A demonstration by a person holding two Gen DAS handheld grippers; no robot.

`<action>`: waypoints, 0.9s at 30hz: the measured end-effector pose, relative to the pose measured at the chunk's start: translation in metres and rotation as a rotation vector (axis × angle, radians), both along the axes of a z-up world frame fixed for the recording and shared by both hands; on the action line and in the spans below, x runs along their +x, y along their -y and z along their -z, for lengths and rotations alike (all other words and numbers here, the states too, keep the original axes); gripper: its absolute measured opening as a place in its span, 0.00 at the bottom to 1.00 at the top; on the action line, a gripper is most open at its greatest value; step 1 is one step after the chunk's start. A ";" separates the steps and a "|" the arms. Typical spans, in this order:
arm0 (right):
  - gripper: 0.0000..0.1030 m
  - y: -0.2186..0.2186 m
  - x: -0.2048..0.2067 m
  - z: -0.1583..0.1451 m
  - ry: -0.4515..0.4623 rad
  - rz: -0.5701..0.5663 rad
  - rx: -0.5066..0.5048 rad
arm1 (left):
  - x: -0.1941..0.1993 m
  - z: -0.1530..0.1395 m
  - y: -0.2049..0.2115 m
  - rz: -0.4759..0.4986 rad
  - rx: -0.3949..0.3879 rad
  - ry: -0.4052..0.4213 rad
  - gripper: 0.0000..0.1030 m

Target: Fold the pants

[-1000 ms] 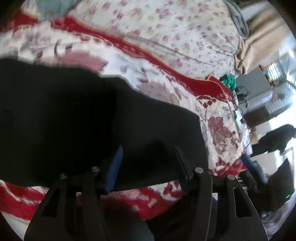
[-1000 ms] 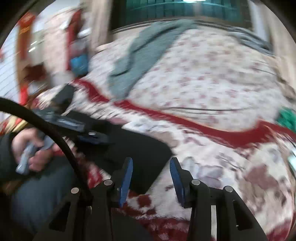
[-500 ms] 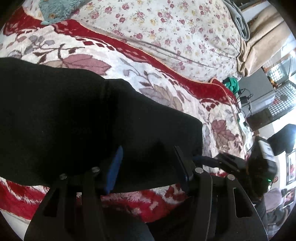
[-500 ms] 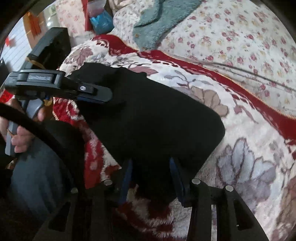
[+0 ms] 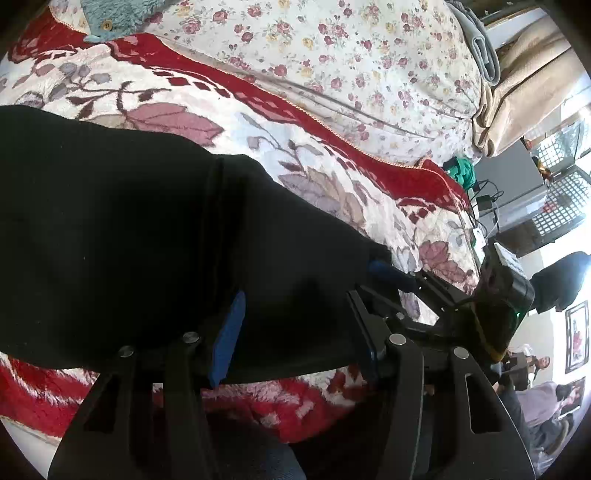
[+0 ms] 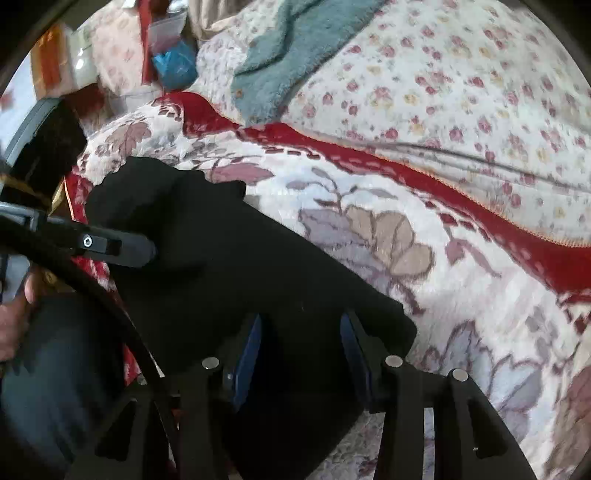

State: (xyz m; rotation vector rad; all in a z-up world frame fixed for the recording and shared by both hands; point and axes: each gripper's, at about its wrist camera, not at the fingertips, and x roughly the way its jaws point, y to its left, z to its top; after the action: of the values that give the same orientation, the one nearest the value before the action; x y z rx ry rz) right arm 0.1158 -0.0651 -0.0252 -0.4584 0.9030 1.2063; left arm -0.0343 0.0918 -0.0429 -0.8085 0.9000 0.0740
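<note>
- Pants: black, folded, on the red flowered blanket, left and centre of frame.
- Left gripper: jaws apart, cloth between; grip cannot be told.
- Right gripper: jaws opening over the pants' lower end.

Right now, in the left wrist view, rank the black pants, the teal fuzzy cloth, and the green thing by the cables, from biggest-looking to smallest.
1. black pants, by far the largest, though nearest the camera.
2. teal fuzzy cloth, cut off by the frame edge.
3. green thing, smallest, and far off.
</note>
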 end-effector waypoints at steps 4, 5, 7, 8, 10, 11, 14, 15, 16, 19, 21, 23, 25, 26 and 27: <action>0.42 -0.007 -0.001 -0.011 -0.015 0.017 -0.065 | 0.001 0.001 -0.002 -0.004 -0.014 0.003 0.53; 0.42 -0.010 -0.003 -0.020 0.003 0.028 -0.086 | 0.000 0.002 -0.002 -0.006 -0.021 0.007 0.53; 0.42 -0.001 -0.010 -0.041 0.021 0.079 -0.066 | -0.002 0.003 -0.006 -0.012 -0.048 0.021 0.53; 0.42 0.005 -0.012 -0.053 0.003 0.126 -0.035 | -0.003 0.004 -0.007 -0.014 -0.060 0.027 0.53; 0.42 0.022 -0.016 -0.069 -0.113 0.212 0.047 | -0.006 0.004 -0.011 -0.018 -0.086 0.044 0.53; 0.42 0.034 -0.021 -0.074 -0.218 0.236 0.133 | -0.008 0.004 -0.012 -0.022 -0.095 0.059 0.53; 0.43 0.046 -0.038 -0.063 -0.352 0.213 0.286 | -0.022 -0.005 -0.013 -0.046 -0.078 0.119 0.53; 0.43 0.049 -0.044 -0.055 -0.355 0.211 0.315 | -0.034 -0.010 -0.014 -0.079 -0.073 0.163 0.53; 0.42 0.050 -0.046 -0.045 -0.382 0.221 0.320 | -0.045 -0.015 -0.016 -0.100 -0.071 0.198 0.53; 0.42 0.063 -0.034 -0.036 -0.465 0.322 0.357 | -0.092 -0.023 -0.026 -0.186 -0.062 0.292 0.54; 0.42 0.069 -0.027 -0.031 -0.506 0.349 0.380 | -0.125 -0.021 -0.044 -0.281 -0.069 0.322 0.55; 0.42 0.066 -0.023 -0.025 -0.554 0.359 0.362 | -0.161 -0.015 -0.067 -0.417 -0.092 0.342 0.60; 0.42 0.061 -0.022 -0.023 -0.567 0.345 0.355 | -0.198 0.000 -0.092 -0.583 -0.143 0.369 0.66; 0.42 0.061 -0.023 -0.023 -0.561 0.339 0.352 | -0.209 0.008 -0.101 -0.638 -0.174 0.380 0.66; 0.42 0.060 -0.022 -0.024 -0.555 0.335 0.352 | -0.219 0.020 -0.112 -0.692 -0.224 0.375 0.66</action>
State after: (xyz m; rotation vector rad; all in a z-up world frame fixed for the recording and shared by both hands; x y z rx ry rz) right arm 0.0935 -0.1255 -0.0009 0.3211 1.1507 1.1635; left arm -0.2530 0.2037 -0.0626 -1.2691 0.2472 0.4172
